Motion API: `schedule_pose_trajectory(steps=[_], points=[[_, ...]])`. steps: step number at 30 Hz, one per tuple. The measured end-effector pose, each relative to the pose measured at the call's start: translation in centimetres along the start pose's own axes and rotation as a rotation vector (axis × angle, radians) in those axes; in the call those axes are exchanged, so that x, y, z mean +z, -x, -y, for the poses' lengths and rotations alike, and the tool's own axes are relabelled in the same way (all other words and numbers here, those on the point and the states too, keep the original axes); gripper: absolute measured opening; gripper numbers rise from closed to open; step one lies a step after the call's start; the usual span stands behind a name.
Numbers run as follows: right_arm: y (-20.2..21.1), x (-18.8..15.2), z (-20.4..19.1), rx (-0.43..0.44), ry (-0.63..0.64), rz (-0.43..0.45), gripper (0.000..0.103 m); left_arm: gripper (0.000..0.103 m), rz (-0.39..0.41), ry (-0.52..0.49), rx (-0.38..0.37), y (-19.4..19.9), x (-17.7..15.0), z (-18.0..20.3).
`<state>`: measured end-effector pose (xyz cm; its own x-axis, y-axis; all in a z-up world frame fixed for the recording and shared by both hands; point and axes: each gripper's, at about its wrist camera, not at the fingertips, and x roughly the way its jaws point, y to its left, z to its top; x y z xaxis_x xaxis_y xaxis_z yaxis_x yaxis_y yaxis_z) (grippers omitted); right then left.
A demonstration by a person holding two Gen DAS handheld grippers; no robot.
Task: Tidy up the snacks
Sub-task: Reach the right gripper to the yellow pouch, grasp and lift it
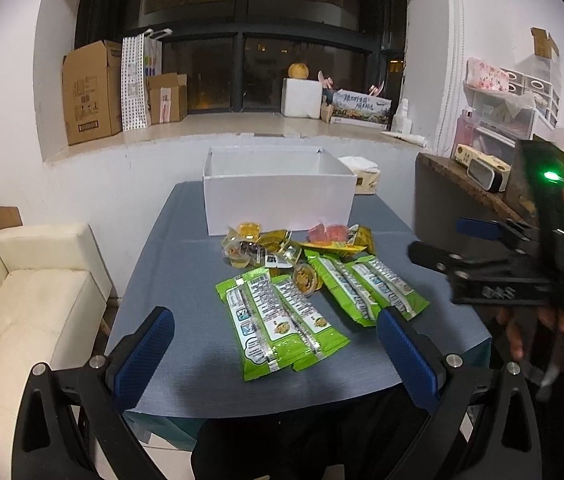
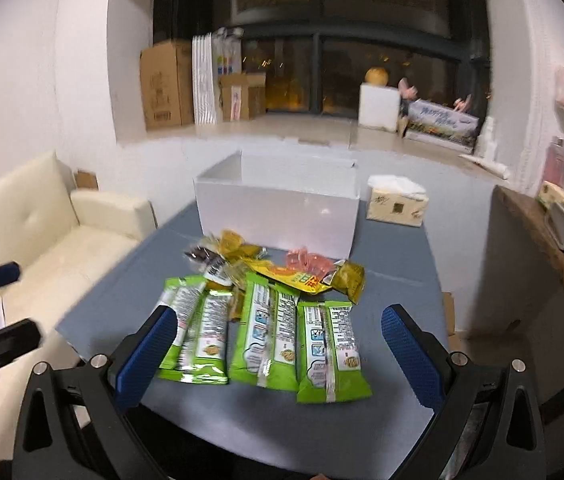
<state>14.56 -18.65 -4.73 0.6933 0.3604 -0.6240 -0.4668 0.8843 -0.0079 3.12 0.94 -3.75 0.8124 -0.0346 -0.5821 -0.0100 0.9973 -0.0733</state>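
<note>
Nearest the left wrist camera, the left tongs (image 1: 276, 354) stand wide apart with nothing between their blue pads, held above the near edge of the bench (image 1: 186, 264). The right tongs (image 2: 280, 354) are just as wide and empty, and their lower arms are cut off by the frame. In the left view the right tongs show from the side at the right edge, with a hand (image 1: 553, 332) gripping the handle, partly dark and hard to read.

Just past the pads lie the green packs (image 1: 282, 320), flat and printed side up. Three show plainly in the right view, side by side and overlapping, and the left pad covers a corner of the leftmost one. Their print is too small to read.

Behind them sits a loose heap: yellow packs (image 2: 305, 276), small jelly cups (image 1: 305, 278), and pink cups (image 2: 307, 260), piled so that the count cannot be told. The right view is blurred here.

Farther back stands the white box (image 1: 278, 200), open at the top, its inside hidden from both cameras. Beside its right end is a tissue pack (image 2: 397, 202), mostly hidden by the box in the left view. A cream sofa (image 1: 30, 292) stands left of the bench.
</note>
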Motion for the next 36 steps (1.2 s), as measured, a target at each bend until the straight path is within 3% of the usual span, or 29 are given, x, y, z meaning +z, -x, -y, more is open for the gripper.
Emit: schedule_pose_trajectory(steps=[4, 13, 16, 23, 28, 31, 32, 34, 36], points=[[-5.3, 0.7, 1.0, 0.035, 0.009, -0.071, 0.103, 0.103, -0.034, 0.011, 0.012, -2.5, 0.2, -1.0], [-16.0, 1.7, 3.4, 0.001, 0.017, -0.192, 0.103, 0.103, -0.091, 0.023, 0.027, -7.6, 1.5, -2.5], [-18.6, 2.0, 3.6, 0.002, 0.040, -0.229, 0.096, 0.103, -0.099, 0.015, 0.020, -8.6, 1.7, -2.5], [-20.5, 2.0, 2.8, 0.072, 0.070, -0.257, 0.096, 0.103, -0.119, 0.000, 0.006, -9.8, 1.3, -2.4], [-20.8, 2.3, 1.5, 0.057, 0.134, -0.258, 0.096, 0.103, -0.124, 0.005, -0.003, -10.2, 1.4, -2.2], [-22.1, 2.6, 0.9, -0.025, 0.173, -0.280, 0.095, 0.103, -0.125, 0.001, 0.004, -10.2, 1.4, -2.0], [-22.6, 2.7, 1.2, -0.018, 0.156, -0.293, 0.092, 0.103, -0.122, 0.000, 0.004, -10.1, 1.4, -2.1], [-23.4, 2.8, 1.4, 0.005, 0.132, -0.320, 0.078, 0.103, -0.118, 0.004, 0.005, -10.0, 1.4, -2.3], [-24.3, 2.8, 1.6, 0.004, 0.139, -0.346, 0.049, 0.103, -0.120, 0.011, 0.012, -10.1, 1.4, -2.6]])
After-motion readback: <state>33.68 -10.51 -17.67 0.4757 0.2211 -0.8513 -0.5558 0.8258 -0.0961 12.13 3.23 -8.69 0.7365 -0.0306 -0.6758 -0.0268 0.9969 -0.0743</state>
